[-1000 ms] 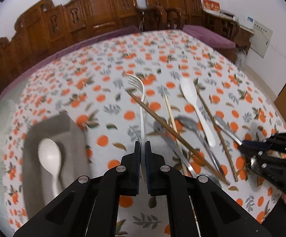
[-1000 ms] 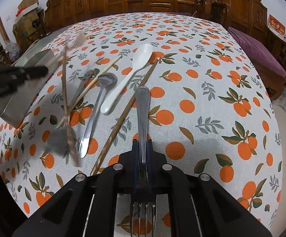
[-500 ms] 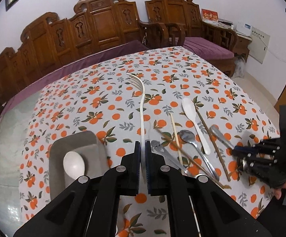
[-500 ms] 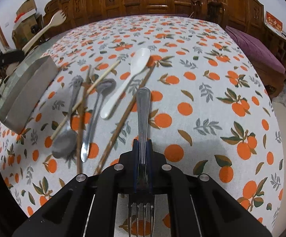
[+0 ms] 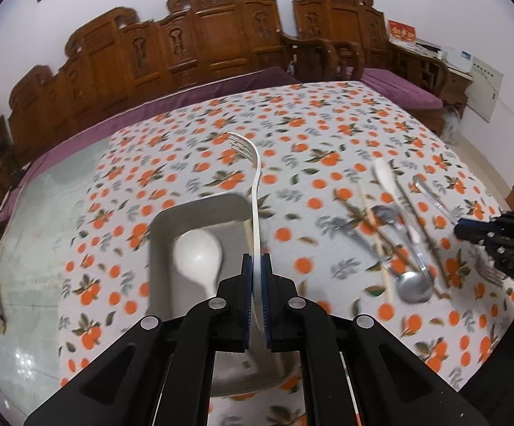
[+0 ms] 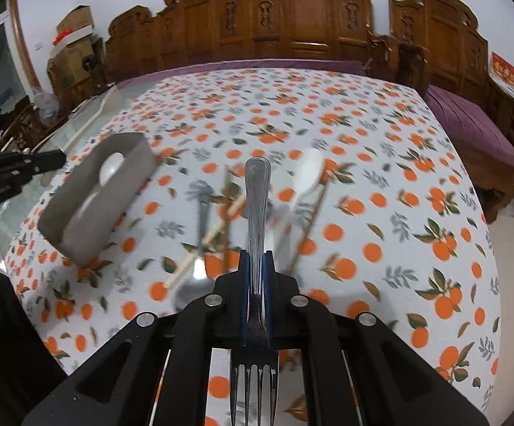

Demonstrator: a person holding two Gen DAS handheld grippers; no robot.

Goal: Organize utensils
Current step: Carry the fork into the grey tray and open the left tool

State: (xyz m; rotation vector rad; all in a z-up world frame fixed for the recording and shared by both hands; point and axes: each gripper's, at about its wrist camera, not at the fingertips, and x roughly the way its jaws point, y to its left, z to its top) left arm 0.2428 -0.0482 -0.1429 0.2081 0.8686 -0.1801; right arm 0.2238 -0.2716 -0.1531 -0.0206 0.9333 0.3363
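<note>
My left gripper (image 5: 255, 266) is shut on a white plastic fork (image 5: 255, 184) whose tines point away and up, held over the near right part of a grey rectangular tray (image 5: 200, 206). A white spoon (image 5: 198, 259) lies in the tray. My right gripper (image 6: 257, 262) is shut on a metal fork (image 6: 257, 191), handle pointing forward and tines (image 6: 253, 390) back toward the camera, lifted above the table. In the left wrist view the right gripper (image 5: 470, 229) shows at the right edge. The left gripper (image 6: 58, 159) shows at the left edge of the right wrist view, by the tray (image 6: 79, 227).
Loose utensils lie in a pile on the orange-patterned tablecloth (image 6: 381, 213): a white spoon (image 6: 308, 174), a metal spoon (image 5: 413, 284), wooden chopsticks (image 5: 374, 238) and a metal handle (image 5: 431, 195). Carved wooden chairs (image 5: 214, 35) line the far side. A bare glass strip (image 5: 43, 230) runs along the table's left.
My left gripper has carried the white fork leftward and up from the utensil pile to over the tray. My right gripper has risen off the table with the metal fork.
</note>
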